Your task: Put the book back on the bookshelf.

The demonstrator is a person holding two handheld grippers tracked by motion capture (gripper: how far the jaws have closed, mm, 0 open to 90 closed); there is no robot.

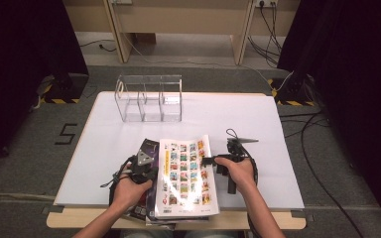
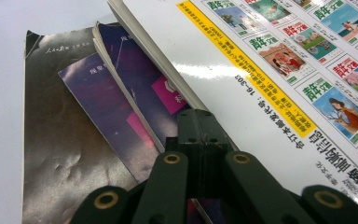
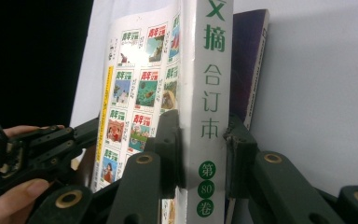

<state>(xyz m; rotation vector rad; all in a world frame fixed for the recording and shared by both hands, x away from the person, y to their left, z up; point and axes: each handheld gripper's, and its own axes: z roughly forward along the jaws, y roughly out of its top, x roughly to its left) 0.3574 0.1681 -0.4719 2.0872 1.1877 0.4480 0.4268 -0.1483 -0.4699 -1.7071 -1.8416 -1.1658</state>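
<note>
Right gripper clamped on white book's spine; left gripper jaws together beside purple booklets

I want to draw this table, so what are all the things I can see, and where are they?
white book with picture grid: one, white, top of the pile at the table's near edge
purple books: at least two, purple, under the white book
grey book: one, dark grey, bottom of the pile
clear organiser: one, see-through, three compartments, far side of table
table: one, white top
left claw: one, black, shut at the white book's edge
right claw: one, black, shut on the white book's spine
hands: two, at near edge
</note>
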